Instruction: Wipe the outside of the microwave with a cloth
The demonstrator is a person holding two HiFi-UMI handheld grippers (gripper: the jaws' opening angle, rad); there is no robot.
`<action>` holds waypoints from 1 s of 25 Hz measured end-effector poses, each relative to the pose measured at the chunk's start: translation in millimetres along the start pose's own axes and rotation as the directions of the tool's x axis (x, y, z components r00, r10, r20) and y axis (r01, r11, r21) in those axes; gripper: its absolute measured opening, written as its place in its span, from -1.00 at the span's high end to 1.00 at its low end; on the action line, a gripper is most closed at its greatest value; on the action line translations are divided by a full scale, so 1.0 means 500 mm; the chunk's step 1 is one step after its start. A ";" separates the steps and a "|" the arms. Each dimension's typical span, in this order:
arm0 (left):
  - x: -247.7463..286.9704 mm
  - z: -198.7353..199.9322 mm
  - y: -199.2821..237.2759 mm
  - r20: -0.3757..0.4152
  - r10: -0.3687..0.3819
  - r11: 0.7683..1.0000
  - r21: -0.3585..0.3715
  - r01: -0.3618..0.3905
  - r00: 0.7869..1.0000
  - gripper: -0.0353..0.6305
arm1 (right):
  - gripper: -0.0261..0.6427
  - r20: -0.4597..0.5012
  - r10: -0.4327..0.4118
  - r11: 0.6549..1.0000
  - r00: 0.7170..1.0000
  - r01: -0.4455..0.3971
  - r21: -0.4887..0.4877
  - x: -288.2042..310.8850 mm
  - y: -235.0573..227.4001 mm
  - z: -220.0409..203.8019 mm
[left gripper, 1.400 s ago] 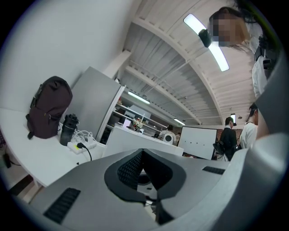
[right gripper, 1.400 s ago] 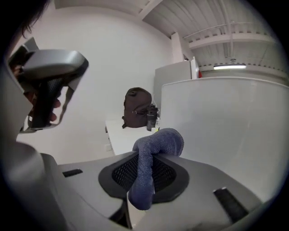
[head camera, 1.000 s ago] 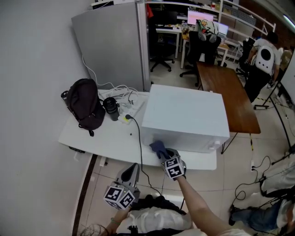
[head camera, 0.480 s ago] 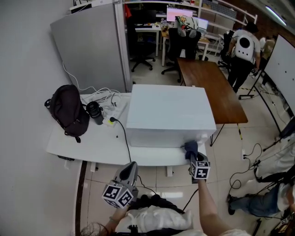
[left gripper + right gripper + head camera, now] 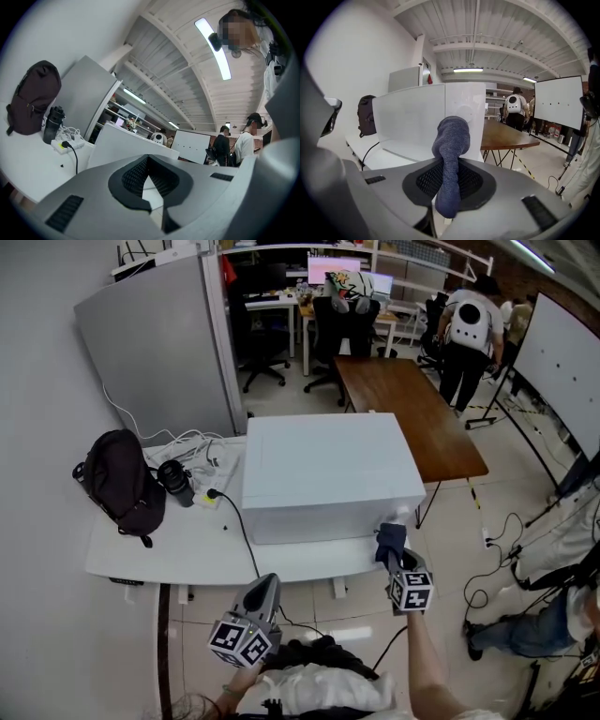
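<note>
The white microwave (image 5: 323, 460) stands on a white table (image 5: 169, 545). My right gripper (image 5: 394, 555) is shut on a dark blue cloth (image 5: 390, 541), which it holds against the microwave's front right corner. In the right gripper view the cloth (image 5: 451, 140) sticks up from between the jaws, its bunched end touching the corner edge of the microwave (image 5: 412, 117). My left gripper (image 5: 264, 589) hangs low in front of the table, away from the microwave. Its jaws (image 5: 149, 180) meet with nothing between them.
A dark backpack (image 5: 120, 479), a black bottle (image 5: 175, 482) and a power strip with cables (image 5: 208, 493) lie on the table's left part. A grey partition (image 5: 159, 352) stands behind. A wooden table (image 5: 408, 413) and a person (image 5: 466, 334) are to the right.
My right gripper has carried the cloth along the microwave's front from its left part to the right corner. The left gripper has stayed low.
</note>
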State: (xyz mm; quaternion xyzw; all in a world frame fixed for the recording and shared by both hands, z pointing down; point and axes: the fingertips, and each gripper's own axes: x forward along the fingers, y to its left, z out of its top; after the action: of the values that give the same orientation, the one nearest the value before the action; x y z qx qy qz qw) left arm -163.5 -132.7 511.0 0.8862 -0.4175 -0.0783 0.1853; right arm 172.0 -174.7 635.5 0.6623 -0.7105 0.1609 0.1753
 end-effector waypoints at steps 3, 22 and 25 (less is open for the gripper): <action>0.026 -0.011 -0.020 -0.015 -0.048 0.999 -0.010 0.048 0.999 0.94 | 0.71 0.066 0.003 1.000 0.998 -0.002 -0.012 -0.044 -0.025 0.050; 0.326 -0.099 -0.291 -0.038 -0.142 0.989 0.043 0.143 0.989 0.94 | 0.71 0.124 0.219 0.929 0.968 -0.168 -0.330 0.257 -0.391 0.418; 0.331 -0.117 -0.301 -0.050 -0.105 0.993 0.050 0.107 0.993 0.94 | 0.71 0.080 0.279 0.902 0.957 -0.233 -0.364 0.360 -0.368 0.448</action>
State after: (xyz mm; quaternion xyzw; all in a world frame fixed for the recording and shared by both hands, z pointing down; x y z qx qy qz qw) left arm 66.5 -156.6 508.2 0.9133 -0.3672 -0.0560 0.1673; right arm 336.3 -450.4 519.4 0.5302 -0.8185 0.0098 0.2210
